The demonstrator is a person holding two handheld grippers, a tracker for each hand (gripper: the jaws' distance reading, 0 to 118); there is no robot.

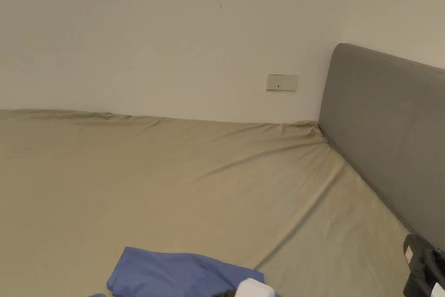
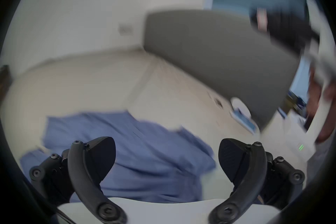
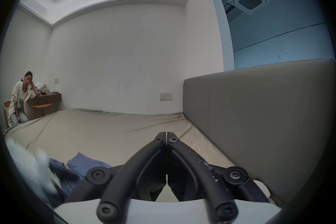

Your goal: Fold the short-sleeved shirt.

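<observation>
A blue short-sleeved shirt [image 1: 174, 272] lies rumpled on the tan bed sheet [image 1: 182, 180] at the bottom edge of the head view. In the left gripper view the shirt [image 2: 145, 155] spreads just beyond my left gripper [image 2: 167, 158], whose jaws stand wide apart with nothing between them. My right gripper [image 3: 166, 135] is shut, jaws touching and holding nothing, raised over the sheet [image 3: 109, 129] with the shirt [image 3: 85, 164] to its lower left. A dark part of the right gripper [image 1: 423, 267] shows at the head view's bottom right corner.
A grey padded headboard [image 1: 386, 137] runs along the bed's right side, and a white wall [image 1: 174, 41] with a socket plate [image 1: 282, 82] borders the far side. A person [image 3: 20, 98] sits on a chair by a dark desk [image 3: 45, 98] beyond the bed's far left corner.
</observation>
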